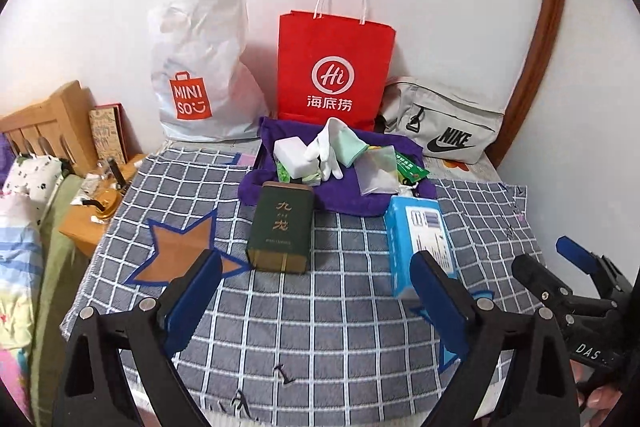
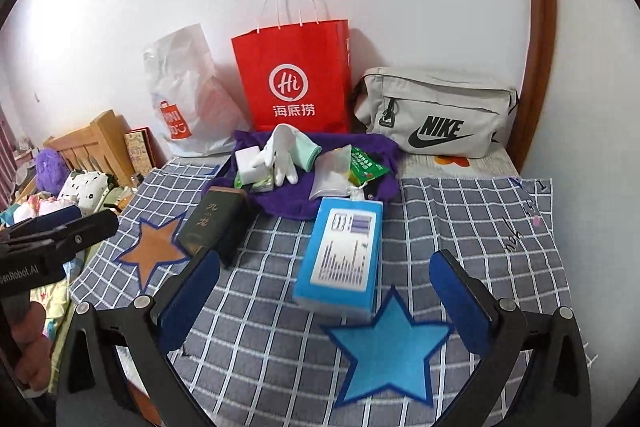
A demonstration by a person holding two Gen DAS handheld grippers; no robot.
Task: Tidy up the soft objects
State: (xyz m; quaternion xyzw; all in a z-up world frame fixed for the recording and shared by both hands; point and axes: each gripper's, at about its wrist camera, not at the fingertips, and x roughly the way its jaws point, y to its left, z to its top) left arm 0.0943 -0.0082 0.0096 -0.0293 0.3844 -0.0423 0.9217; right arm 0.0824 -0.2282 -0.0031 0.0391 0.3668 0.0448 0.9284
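Your left hand-held gripper (image 1: 316,291): jaws spread wide, nothing between, hovering over checked cloth (image 1: 320,327). Your right hand-held gripper (image 2: 326,291): jaws spread too, empty, blue star (image 2: 390,351) below. Soft things, white glove (image 1: 326,151) and sponge (image 1: 294,155), lie on purple towel (image 1: 344,195) by red bag (image 1: 334,67). Green box (image 1: 280,229) and blue pack (image 2: 342,255) stand on cloth, nearer you.

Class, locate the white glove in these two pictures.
In both views the white glove lies on the purple cloth, in front of the red paper bag.
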